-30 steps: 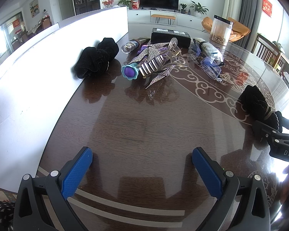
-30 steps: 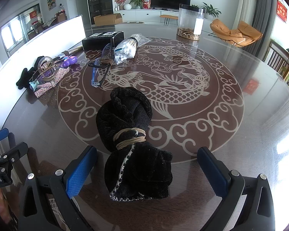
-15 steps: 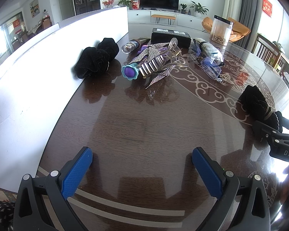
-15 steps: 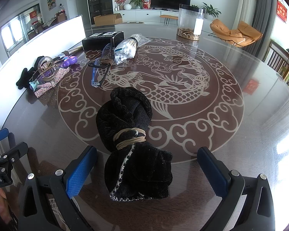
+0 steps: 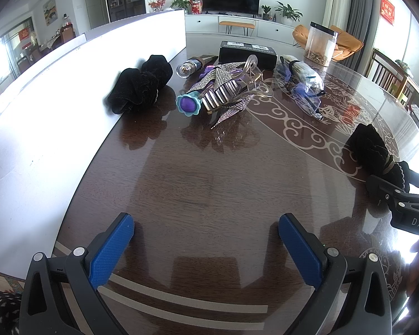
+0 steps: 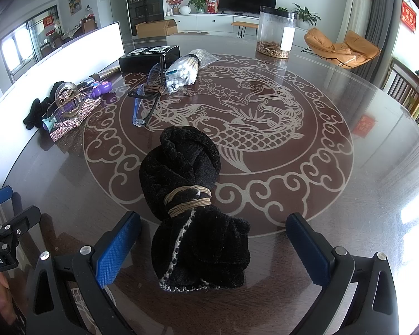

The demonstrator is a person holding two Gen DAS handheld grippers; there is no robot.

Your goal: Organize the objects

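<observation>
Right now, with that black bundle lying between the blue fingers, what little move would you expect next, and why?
Probably the right gripper closes on the black cloth bundle. Its fingers stand wide open on either side of the bundle's near end, not touching it, and the bundle lies flat on the table. The left gripper is open over bare wood, nothing within its grasp.

Both grippers, left gripper (image 5: 205, 244) and right gripper (image 6: 213, 244), share black frames. Their fingers (image 5: 110, 248) carry textured blue pads and silver screws. White lettering marks the bodies.
</observation>
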